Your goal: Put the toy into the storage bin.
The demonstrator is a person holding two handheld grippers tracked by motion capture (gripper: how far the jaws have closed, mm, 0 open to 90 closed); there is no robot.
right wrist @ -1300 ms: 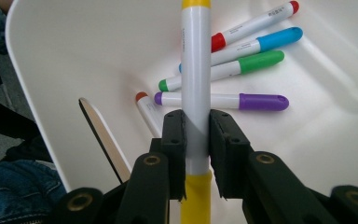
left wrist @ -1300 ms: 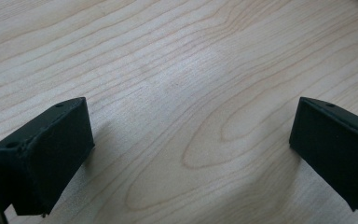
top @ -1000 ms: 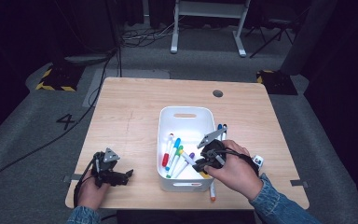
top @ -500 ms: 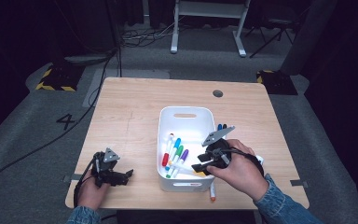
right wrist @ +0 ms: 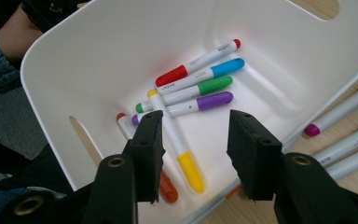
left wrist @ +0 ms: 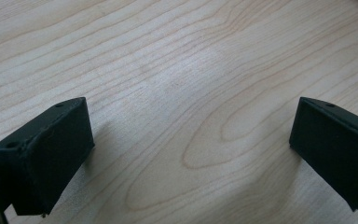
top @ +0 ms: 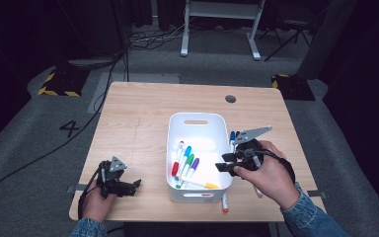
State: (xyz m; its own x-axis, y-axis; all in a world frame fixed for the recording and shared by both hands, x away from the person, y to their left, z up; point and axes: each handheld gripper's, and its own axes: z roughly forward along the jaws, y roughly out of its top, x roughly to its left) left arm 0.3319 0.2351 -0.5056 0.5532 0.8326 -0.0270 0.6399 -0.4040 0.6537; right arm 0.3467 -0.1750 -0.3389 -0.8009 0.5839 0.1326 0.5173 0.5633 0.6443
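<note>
Right gripper: lower right of centre in the high view, held in a hand above the right rim of the bin; jaws partly spread after just opening, nothing between them. In the right gripper view the gap frames the bin floor.

Left gripper: lower left of the high view, low over bare wood; jaws spread wide, nothing between them.

Table: light wood, rectangular, centre of the high view.

Bin: white plastic, slotted handles, right of table centre.

Markers inside the bin, right gripper view: yellow marker lying diagonally across the others; red marker, blue marker, green marker and purple marker side by side; orange marker at the lower left, partly behind a jaw.

Loose markers on the table, right edge of the right gripper view: magenta marker, a blue-capped marker, one more below it.
</note>
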